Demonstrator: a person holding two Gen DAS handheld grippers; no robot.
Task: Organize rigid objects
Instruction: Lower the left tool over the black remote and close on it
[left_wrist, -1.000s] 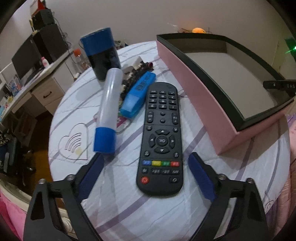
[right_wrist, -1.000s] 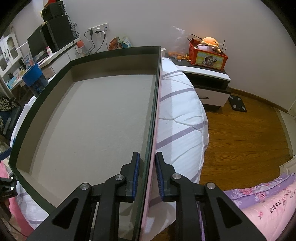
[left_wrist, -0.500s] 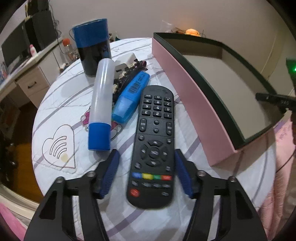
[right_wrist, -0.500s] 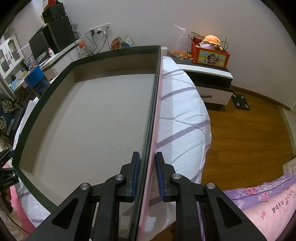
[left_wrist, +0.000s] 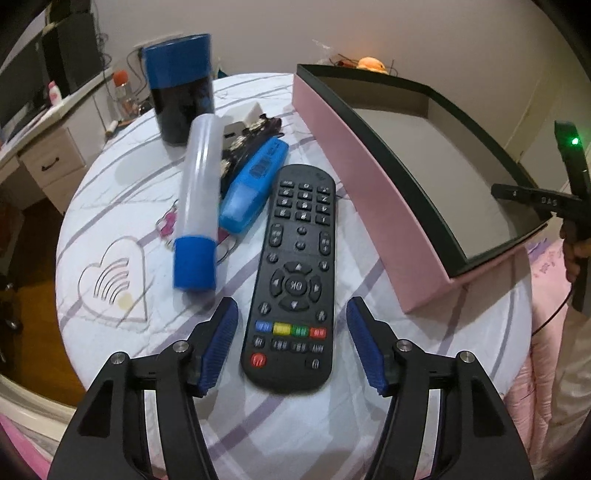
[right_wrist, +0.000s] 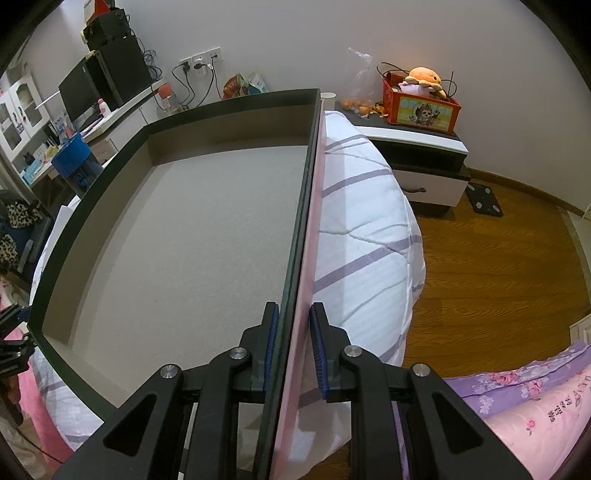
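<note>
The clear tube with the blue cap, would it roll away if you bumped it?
Probably. The clear tube is round and lies on its side, so a sideways nudge could roll it. The blue case right beside it might stop it that way. It looks see-through and hollow, so likely light and stiff.

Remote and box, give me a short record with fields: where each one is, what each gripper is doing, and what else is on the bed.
remote: flat on the bedspread, between the left gripper jaws, untouched
left gripper: jaws opening
box: empty, on the bed
right gripper: shut on the box wall
beside remote: blue case, clear tube, dark canister
</note>
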